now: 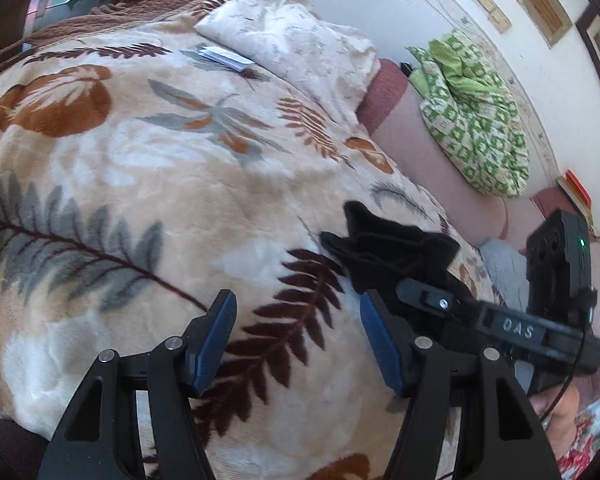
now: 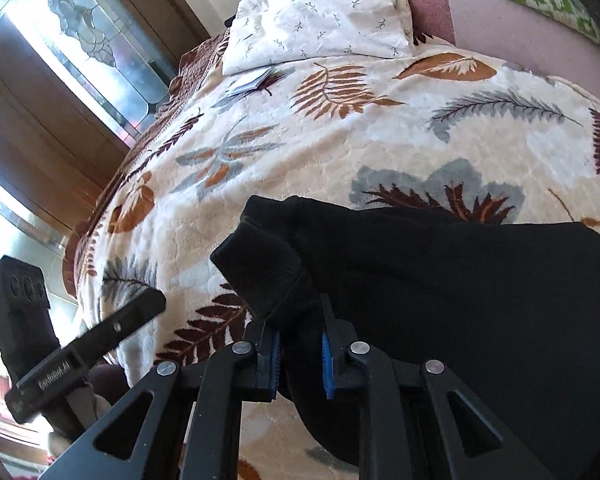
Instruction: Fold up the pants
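The black pants [image 2: 460, 288] lie over a leaf-patterned blanket [image 2: 340, 140] on the bed. My right gripper [image 2: 300, 354] is shut on a bunched edge of the pants, near a ribbed cuff or waistband [image 2: 264, 264]. In the left wrist view the same bunched black cloth [image 1: 388, 248] shows with the right gripper's body [image 1: 512, 324] holding it from the right. My left gripper [image 1: 296, 344] is open and empty, hovering above the blanket [image 1: 160, 184] just left of the pants. The left gripper's body [image 2: 80, 344] also shows in the right wrist view.
A white floral pillow [image 1: 300, 36] and a small white paper item [image 1: 226, 56] lie at the head of the bed. A green patterned cloth [image 1: 476, 120] lies on a pink surface to the right. A glass-panelled wooden door [image 2: 80, 48] stands to the left.
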A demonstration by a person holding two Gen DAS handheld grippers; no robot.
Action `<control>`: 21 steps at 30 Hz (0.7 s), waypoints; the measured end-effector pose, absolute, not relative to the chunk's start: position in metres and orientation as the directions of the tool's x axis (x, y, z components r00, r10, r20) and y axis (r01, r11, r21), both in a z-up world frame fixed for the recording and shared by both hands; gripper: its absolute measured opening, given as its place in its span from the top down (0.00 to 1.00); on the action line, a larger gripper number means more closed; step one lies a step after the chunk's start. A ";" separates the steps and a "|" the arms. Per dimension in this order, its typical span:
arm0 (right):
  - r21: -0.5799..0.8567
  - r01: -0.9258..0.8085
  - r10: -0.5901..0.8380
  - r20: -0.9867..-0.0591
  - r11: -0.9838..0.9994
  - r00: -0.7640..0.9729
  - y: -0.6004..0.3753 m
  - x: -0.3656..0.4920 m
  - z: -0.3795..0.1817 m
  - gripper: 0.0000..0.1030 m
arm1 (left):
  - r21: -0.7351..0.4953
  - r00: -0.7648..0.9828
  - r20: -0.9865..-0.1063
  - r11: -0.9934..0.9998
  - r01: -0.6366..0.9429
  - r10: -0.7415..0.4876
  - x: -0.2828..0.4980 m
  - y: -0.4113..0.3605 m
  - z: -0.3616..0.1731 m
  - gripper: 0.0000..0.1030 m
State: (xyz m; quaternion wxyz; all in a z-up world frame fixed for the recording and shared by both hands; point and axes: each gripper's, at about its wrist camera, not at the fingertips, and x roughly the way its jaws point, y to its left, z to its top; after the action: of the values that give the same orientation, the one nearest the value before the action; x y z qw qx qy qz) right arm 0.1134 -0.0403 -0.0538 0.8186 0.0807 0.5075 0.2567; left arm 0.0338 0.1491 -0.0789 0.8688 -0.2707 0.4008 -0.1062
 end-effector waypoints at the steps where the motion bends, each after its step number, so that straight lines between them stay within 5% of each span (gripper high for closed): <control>1: 0.413 -0.330 0.515 -0.785 0.849 0.344 -0.041 0.115 -0.053 0.84 | -0.556 0.642 -0.641 0.831 -0.011 -0.420 0.035 0.140 -0.081 0.38; 11: 0.502 -0.310 0.578 -0.779 0.807 0.244 -0.046 0.129 -0.059 0.79 | -0.634 0.580 -0.634 0.773 -0.011 -0.512 0.052 0.099 -0.101 0.34; 16: 0.511 -0.301 0.586 -0.766 0.805 0.266 -0.053 0.130 -0.046 0.42 | -0.692 0.572 -0.602 0.721 -0.026 -0.558 0.050 0.100 -0.105 0.34; 21: 0.452 -0.336 0.548 -0.782 0.826 0.296 -0.048 0.138 -0.029 0.40 | -0.748 0.588 -0.568 0.660 -0.076 -0.576 0.057 0.106 -0.111 0.30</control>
State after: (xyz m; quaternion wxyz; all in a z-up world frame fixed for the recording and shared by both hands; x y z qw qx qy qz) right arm 0.1377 -0.0478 -0.0294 0.7985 0.1009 0.5249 0.2769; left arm 0.0571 0.1060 -0.1105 0.8051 -0.3822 0.4263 -0.1550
